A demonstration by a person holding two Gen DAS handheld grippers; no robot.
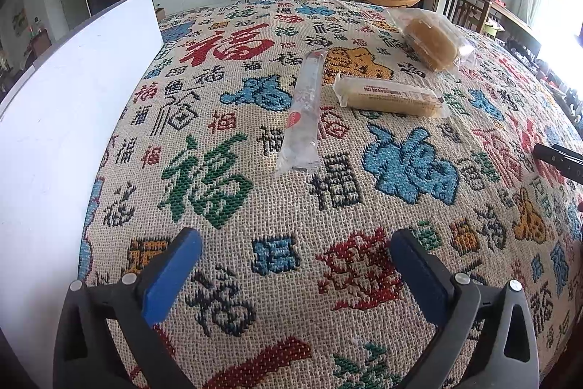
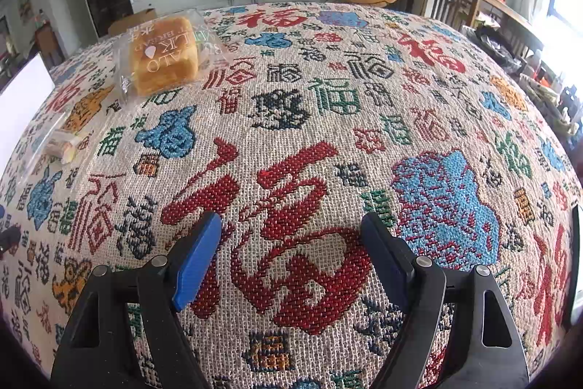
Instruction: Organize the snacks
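Left wrist view shows your left gripper [image 1: 295, 265] spread wide and empty over the woven cloth [image 1: 255, 206], short of the clear tube packet [image 1: 302, 112]; beyond that packet lie the long cake bar [image 1: 390, 95] and the bagged bread [image 1: 431, 42]. These slick wrappers could slide or crush under a hard pinch. Your right gripper [image 2: 291, 254] also stands spread and empty, and the white box [image 1: 73, 119] left of the tube packet hides its inside.

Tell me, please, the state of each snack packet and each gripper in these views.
Left gripper: open, empty.
Right gripper: open, empty.
Clear tube pack: sealed, lying flat.
Beige bar pack: sealed, lying flat.
Bread pack: sealed, on the cloth.
White box: standing at the cloth's edge.
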